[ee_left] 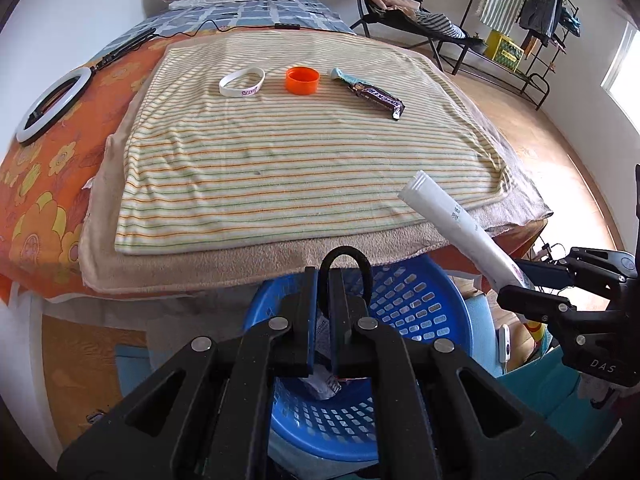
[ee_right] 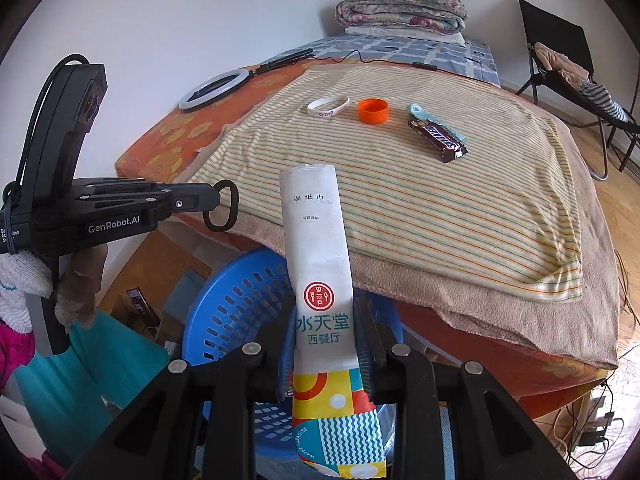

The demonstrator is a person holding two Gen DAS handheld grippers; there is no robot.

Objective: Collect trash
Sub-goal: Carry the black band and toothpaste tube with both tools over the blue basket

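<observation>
**Packet over the basket**

Right tongs [ee_right: 324,344] pinch a long, glossy wet-wipe packet [ee_right: 316,240] above the perforated blue plastic basket [ee_right: 224,312] at lower centre. Left tongs [ee_left: 325,312] are pressed together on a black loop [ee_left: 346,258]. Farther up – a candy wrapper [ee_right: 438,138] and orange cap [ee_right: 373,111] on the striped, nubby towel [ee_right: 400,208] covering the bed.

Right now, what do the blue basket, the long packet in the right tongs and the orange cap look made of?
Blue basket: rigid moulded plastic, judging by its smooth sheen and rows of punched slots.
Long packet: probably coated paper or matte film; flat, printed, with a crimped top edge.
Orange cap: moulded plastic, uniform colour, thin ring wall, slight gloss.
</observation>
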